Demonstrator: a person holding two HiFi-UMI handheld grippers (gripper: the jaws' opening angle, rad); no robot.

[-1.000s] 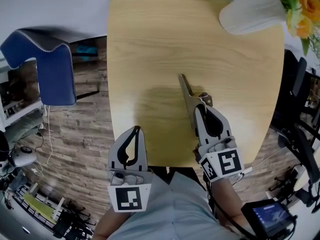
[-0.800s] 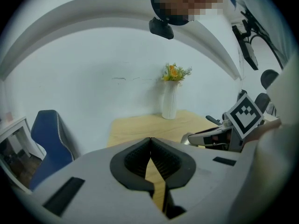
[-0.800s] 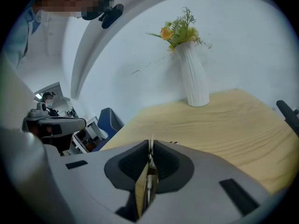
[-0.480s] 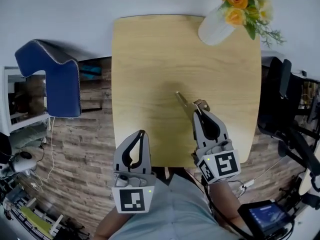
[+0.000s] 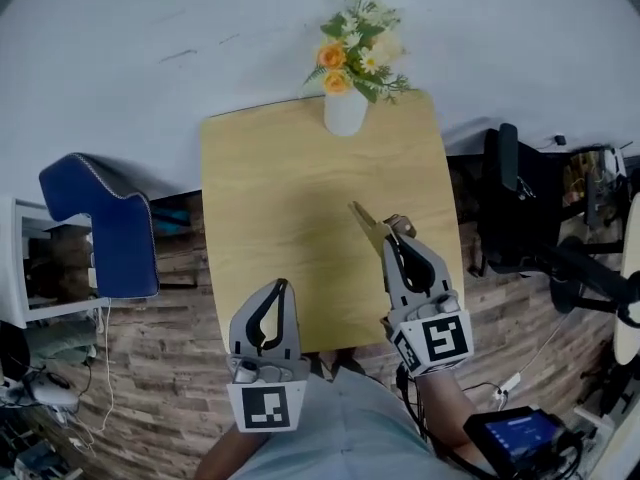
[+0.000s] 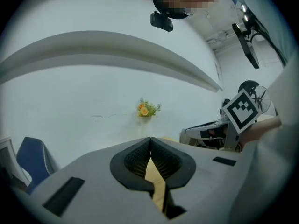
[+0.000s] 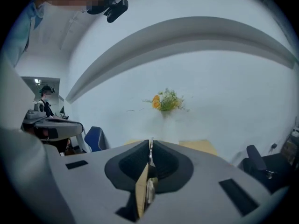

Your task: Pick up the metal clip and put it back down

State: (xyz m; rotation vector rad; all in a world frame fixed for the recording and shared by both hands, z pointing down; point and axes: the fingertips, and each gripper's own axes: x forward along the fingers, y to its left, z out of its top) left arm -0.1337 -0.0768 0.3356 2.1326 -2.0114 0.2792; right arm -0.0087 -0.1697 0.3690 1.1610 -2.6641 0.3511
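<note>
- Right tongs (image 5: 391,236): jaws clamped on the metal clip (image 5: 368,224), as in the head view half a second earlier. The clip points toward the far left corner of the table (image 5: 260,198), the same way as before.
- Left tongs (image 5: 283,284): jaws pressed together with nothing between them, unchanged. They are above the near edge of the table, left of the right tongs and apart from them.
- Change in view: the table fills less of the head view than before. More of the wall beyond the far edge now shows.
- Blue chair (image 5: 110,228): stands on the plank floor (image 5: 180,368) beside the left edge of the table.
- Black chair (image 5: 520,203): stands beside the right edge of the table.
- Vase (image 5: 345,116): white, upright at the middle of the far edge, well apart from both tongs. It carries orange and white flowers (image 5: 355,53).
- Metal clip, position: it projects past the fingertips of the right tongs, over the right half of the table. In the right gripper view its thin blade (image 7: 149,158) stands edge-on between the two pads. Contact with the table surface cannot be read.
</note>
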